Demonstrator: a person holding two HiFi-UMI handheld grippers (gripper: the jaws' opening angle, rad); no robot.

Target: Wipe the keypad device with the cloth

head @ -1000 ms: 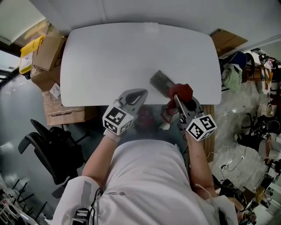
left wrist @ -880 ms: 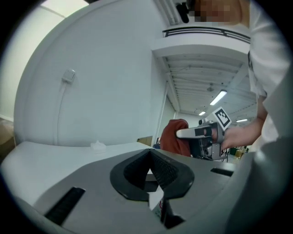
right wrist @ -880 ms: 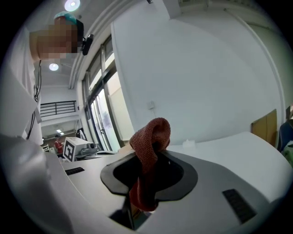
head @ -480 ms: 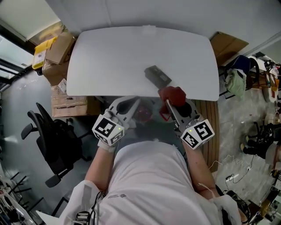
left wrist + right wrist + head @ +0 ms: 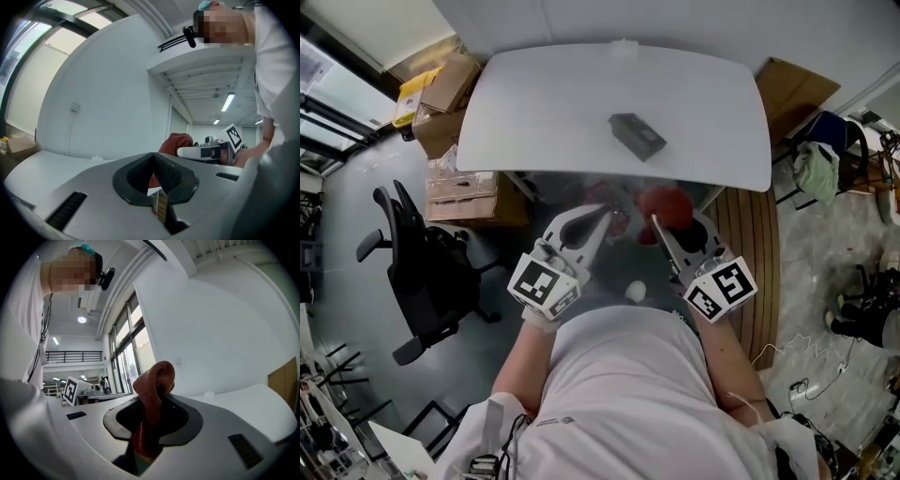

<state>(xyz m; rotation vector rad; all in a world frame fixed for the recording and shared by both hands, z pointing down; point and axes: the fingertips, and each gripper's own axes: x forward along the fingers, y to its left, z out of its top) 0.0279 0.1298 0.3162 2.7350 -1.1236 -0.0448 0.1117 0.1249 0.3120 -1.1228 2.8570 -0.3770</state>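
Observation:
The dark grey keypad device [image 5: 637, 136] lies on the white table [image 5: 544, 112], right of its middle. Both grippers are off the table, near the person's chest. My right gripper [image 5: 659, 225] is shut on the red cloth [image 5: 665, 208], which bunches up above its jaws; the cloth [image 5: 153, 394] stands up between them in the right gripper view. My left gripper [image 5: 598, 220] is shut with nothing held; in the left gripper view its jaws meet. The red cloth [image 5: 174, 141] and the right gripper show beyond them there.
Cardboard boxes [image 5: 455, 89] are stacked at the table's left end, and a black office chair [image 5: 417, 272] stands on the floor to the left. A wooden board [image 5: 750, 244] and a brown box [image 5: 797, 89] sit at the right. Bags and clutter [image 5: 825, 159] fill the far right.
Both grippers have pulled back from the table toward the person's body, the right one taking the red cloth away from the keypad device. The head view has shifted, so the table sits higher.

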